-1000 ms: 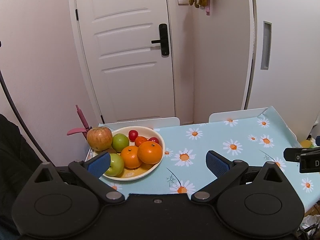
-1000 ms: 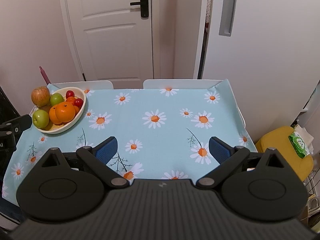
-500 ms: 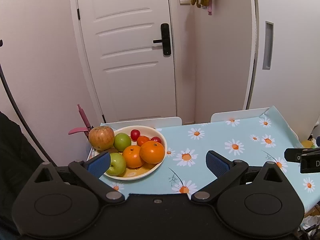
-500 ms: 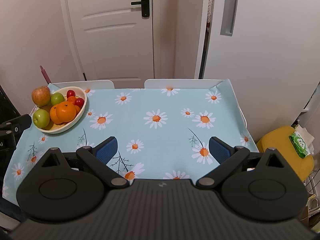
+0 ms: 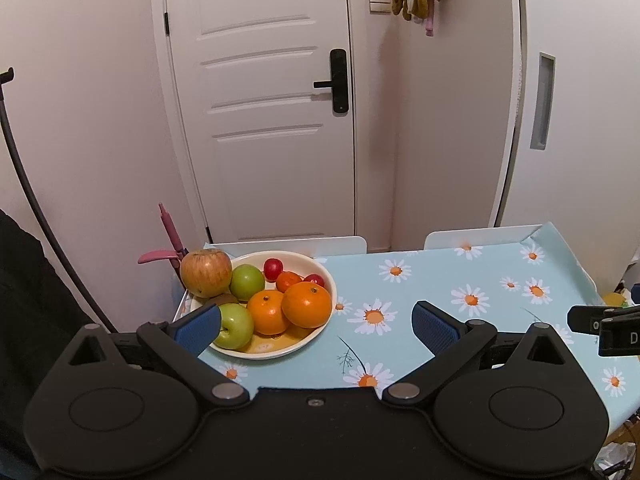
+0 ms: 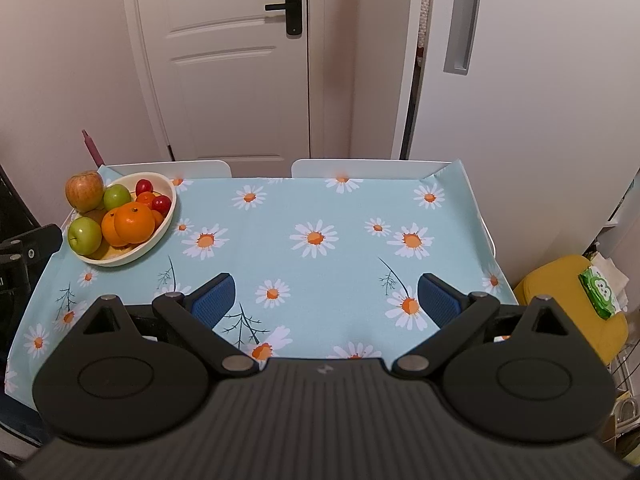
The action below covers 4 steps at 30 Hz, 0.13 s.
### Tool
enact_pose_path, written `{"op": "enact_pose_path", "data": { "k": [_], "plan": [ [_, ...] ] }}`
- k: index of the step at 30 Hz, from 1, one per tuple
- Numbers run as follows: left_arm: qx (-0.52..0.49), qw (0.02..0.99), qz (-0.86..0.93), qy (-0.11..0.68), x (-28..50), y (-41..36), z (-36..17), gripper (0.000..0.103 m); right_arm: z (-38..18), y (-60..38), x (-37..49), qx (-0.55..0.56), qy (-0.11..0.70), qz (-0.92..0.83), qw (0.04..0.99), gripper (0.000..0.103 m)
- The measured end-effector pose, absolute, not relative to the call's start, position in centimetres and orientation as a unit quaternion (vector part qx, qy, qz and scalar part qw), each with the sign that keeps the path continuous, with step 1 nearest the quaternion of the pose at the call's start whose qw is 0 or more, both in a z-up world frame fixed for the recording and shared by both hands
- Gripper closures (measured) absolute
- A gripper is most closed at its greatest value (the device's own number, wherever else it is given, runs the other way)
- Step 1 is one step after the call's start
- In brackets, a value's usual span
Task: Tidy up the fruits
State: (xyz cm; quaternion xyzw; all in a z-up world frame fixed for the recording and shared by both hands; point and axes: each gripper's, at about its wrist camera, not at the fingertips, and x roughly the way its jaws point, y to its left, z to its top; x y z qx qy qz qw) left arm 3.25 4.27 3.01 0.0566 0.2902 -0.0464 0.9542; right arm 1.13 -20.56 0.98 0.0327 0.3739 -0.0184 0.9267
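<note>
A cream bowl of fruit stands at the table's far left corner. It holds a red-yellow apple, two green apples, two oranges and small red tomatoes. My left gripper is open just in front of the bowl, its left fingertip beside the near green apple. Over the table's near middle, my right gripper hangs open and holds nothing.
The table wears a light blue daisy cloth. Two white chair backs stand at its far edge before a white door. A yellow stool with a green packet sits right of the table. A pink utensil stands behind the bowl.
The left gripper has drifted slightly back and up, so the bowl sits a little lower and nearer centre in its view. The right gripper has barely moved. Both stay open.
</note>
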Motion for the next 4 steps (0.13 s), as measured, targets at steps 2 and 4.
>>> {"op": "enact_pose_path", "data": {
  "k": [2, 4],
  "plan": [
    [0.058, 0.954, -0.046, 0.290, 3.22, 4.24, 3.01, 0.000, 0.99, -20.60, 1.15, 0.033, 0.374, -0.018, 0.927, 0.000],
    [0.058, 0.955, -0.047, 0.288, 3.22, 4.19, 3.05, 0.000, 0.99, -20.57, 1.14, 0.033, 0.374, -0.018, 0.927, 0.000]
  ]
}}
